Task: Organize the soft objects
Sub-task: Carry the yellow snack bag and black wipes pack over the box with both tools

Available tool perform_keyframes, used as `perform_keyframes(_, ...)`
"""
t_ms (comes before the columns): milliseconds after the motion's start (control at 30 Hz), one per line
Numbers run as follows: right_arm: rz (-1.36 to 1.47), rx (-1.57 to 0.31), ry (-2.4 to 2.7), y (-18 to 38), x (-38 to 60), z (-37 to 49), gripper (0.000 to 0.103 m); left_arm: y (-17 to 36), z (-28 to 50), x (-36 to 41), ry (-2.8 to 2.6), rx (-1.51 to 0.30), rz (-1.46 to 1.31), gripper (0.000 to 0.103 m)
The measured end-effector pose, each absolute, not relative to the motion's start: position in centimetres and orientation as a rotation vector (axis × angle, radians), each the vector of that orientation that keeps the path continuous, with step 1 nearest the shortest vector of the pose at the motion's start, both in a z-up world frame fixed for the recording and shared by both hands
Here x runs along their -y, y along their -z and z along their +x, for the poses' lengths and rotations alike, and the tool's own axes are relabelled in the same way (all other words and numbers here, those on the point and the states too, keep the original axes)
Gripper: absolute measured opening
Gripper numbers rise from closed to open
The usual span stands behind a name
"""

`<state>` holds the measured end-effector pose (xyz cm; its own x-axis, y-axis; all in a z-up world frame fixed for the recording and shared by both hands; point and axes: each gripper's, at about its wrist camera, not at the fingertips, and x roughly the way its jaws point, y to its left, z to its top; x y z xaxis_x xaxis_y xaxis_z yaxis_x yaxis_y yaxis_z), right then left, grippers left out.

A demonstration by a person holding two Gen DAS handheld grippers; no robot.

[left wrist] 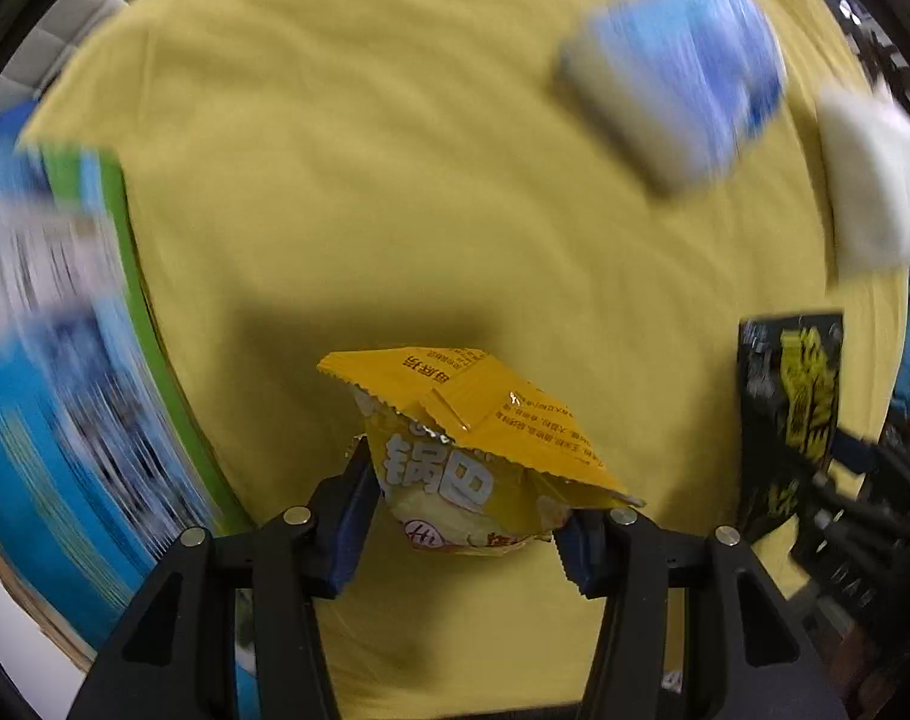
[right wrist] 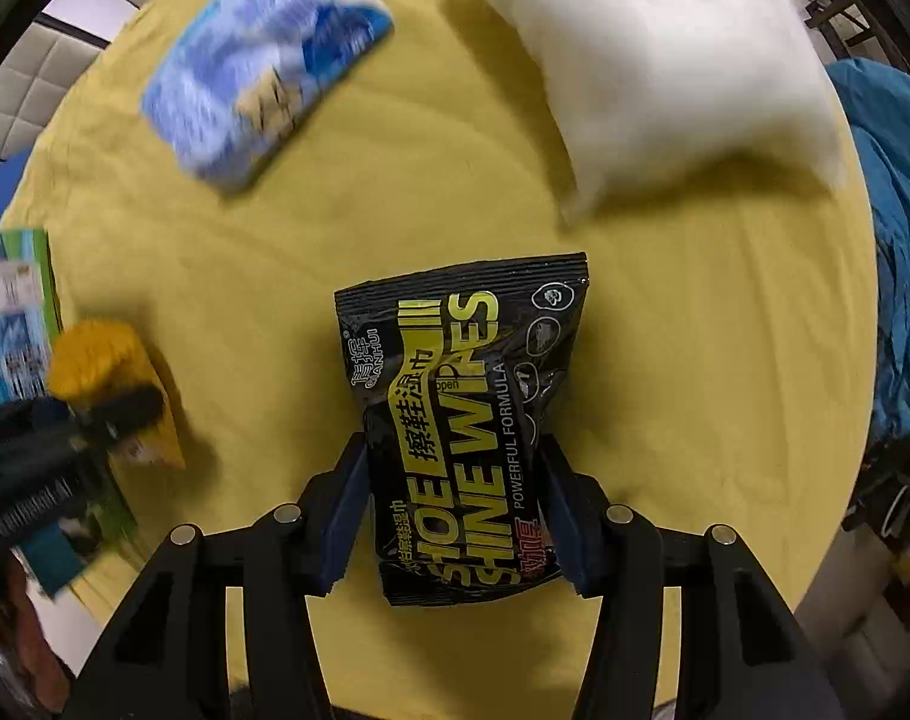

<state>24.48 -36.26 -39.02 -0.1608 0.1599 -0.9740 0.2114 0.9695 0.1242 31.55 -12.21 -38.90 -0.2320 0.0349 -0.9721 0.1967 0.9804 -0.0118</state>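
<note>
Left tool (left wrist: 463, 519) clamps snack bag (left wrist: 478, 438); right tool (right wrist: 455, 516) clamps wipes pack (right wrist: 460, 408).

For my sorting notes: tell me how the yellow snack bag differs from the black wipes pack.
The yellow snack bag is crumpled, its top flap folded over; the black wipes pack lies flatter and fairly smooth. The snack bag is yellow with white characters, while the wipes pack is black with yellow "SHOE SHINE WIPES" lettering. The left tongs hold the snack bag; the right tongs hold the wipes pack. Both are soft sealed pouches, pinched at their sides above the yellow cloth.
</note>
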Motion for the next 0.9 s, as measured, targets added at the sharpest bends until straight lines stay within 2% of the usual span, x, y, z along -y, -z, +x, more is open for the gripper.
perform_keyframes(200, 0.264, -1.739, 0.060, 39.6, 35.4, 21.6, 0.061, 40.3, 27.1, 12.7, 0.138, -1.803, 0.210, 0.054)
perform_keyframes(333, 0.234, -1.751, 0.071, 40.0, 34.6, 20.4, 0.064, 41.0, 26.8, 13.1, 0.124, -1.792, 0.208, 0.056)
perform_keyframes(567, 0.216, -1.749, 0.103, 41.6, 34.4, 20.2, 0.064, 41.2, 26.4, 13.6, 0.137, -1.757, 0.214, 0.056)
perform_keyframes(633, 0.218, -1.748, 0.107, 41.6, 34.1, 20.0, 0.064, 40.8, 25.2, 13.4, 0.146, -1.771, 0.201, 0.060)
perform_keyframes(700, 0.216, -1.745, 0.105, 41.7, 33.8, 19.6, 0.064, 40.4, 23.7, 12.4, 0.173, -1.785, 0.137, 0.069)
perform_keyframes(867, 0.213, -1.745, 0.112, 41.8, 33.5, 19.6, 0.064, 40.9, 22.7, 10.6, 0.205, -1.785, 0.070, 0.067)
perform_keyframes(900, 0.218, -1.744, 0.115, 41.8, 33.5, 19.6, 0.063, 40.9, 22.5, 10.8, 0.203, -1.778, 0.078, 0.061)
